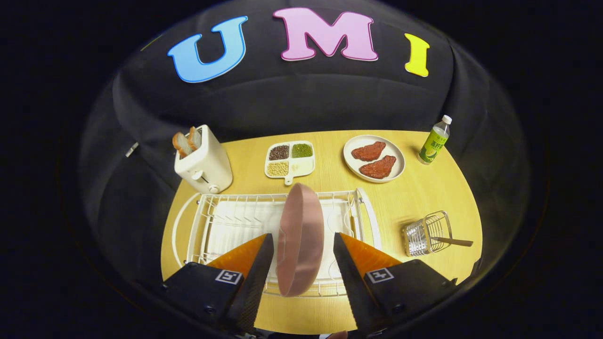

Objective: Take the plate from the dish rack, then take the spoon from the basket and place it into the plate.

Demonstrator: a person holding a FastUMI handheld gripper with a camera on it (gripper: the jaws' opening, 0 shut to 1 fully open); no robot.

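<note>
A pinkish-brown plate (299, 240) stands on edge in the white wire dish rack (221, 221) on the wooden table. My gripper (302, 235) is open, one finger on each side of the plate. The left finger lies close against the plate's rim, and a gap shows between the plate and the right finger. To the right of the rack a small wire basket (426, 233) lies on the table. The dark handle of the spoon (456, 242) sticks out of it to the right; its bowl is hidden inside the basket.
Beyond the rack stand a white toaster (203, 165) with bread slices, a divided dish of beans (289, 159), a white plate with two pieces of meat (374, 157) and a green-labelled bottle (434, 141). Bare tabletop (419, 197) lies between rack and basket.
</note>
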